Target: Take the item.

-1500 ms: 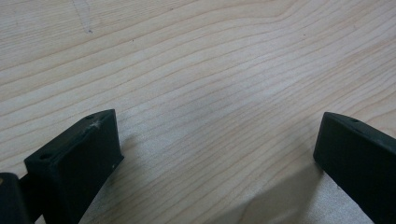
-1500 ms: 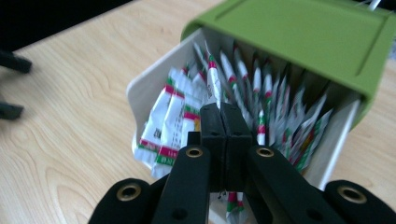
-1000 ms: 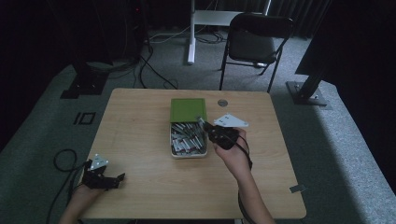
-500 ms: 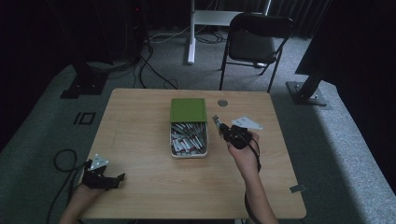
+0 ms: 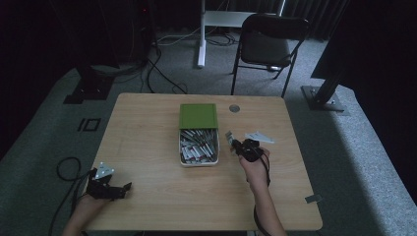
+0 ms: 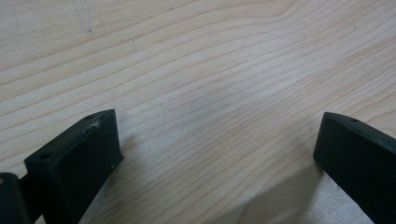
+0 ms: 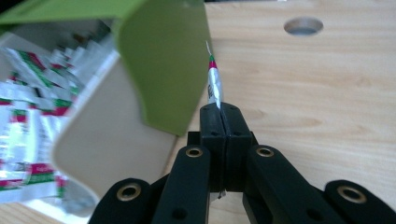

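- While the right gripper pinches a thin foil sachet, its jaws are pressed together with the sachet standing up out of the tips, edge-on to the camera.
- Sachet pokes forward past the jawtips, just beside the green lid, which sits to the left of the jaws in the right gripper view; cannot tell if they touch.
- Box of more sachets lies left of and below the jaws there; in the high view the right gripper is just off the box's right wall, above the table.
- Left gripper: jaws spread wide, nothing between them, bare wood under them. High view has it at the near left corner, well apart from the box.
- White paper lies on the table beyond the right gripper.
- Risk: grip is on the sachet's bottom edge only, so it could slide or pivot out if the hand swings fast.
- Risk: sachet tip or jaws could catch the lid edge, since they are so near; that could bend the sachet or nudge the box.
- Risk: foil is slick and thin, so a loose squeeze drops it and a hard one creases it.
- Cable hole ahead right of the jaws: a dropped sachet could slip in.
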The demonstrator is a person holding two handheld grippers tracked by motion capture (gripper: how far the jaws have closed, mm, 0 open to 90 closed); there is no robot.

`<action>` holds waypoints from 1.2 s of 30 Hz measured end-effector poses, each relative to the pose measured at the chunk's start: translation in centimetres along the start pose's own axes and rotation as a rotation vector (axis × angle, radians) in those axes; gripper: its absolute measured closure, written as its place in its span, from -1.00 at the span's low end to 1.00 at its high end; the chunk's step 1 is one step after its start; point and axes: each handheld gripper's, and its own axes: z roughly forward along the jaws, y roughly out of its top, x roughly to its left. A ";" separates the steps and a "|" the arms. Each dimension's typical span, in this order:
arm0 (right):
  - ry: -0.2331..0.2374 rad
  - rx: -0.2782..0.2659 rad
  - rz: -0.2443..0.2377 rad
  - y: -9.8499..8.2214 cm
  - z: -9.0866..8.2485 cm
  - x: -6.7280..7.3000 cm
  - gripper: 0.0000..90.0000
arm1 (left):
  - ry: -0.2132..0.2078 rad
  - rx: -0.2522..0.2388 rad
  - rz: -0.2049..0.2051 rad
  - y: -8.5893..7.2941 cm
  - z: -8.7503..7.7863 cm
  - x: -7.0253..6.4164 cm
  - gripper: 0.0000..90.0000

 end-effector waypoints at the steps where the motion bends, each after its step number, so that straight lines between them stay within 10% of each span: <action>1: 0.001 0.003 0.017 -0.2 0.1 -0.3 1.00 | 0.000 0.000 0.000 0.0 0.0 0.0 -0.97; 25: -0.140 0.128 -0.005 -3.1 1.4 -4.9 0.77 | 0.000 -0.002 -0.002 0.0 0.0 0.0 -0.97; 36: -0.228 0.125 -0.043 -4.0 0.2 -6.4 -0.01 | 0.000 -0.002 -0.002 0.0 0.0 0.0 -0.97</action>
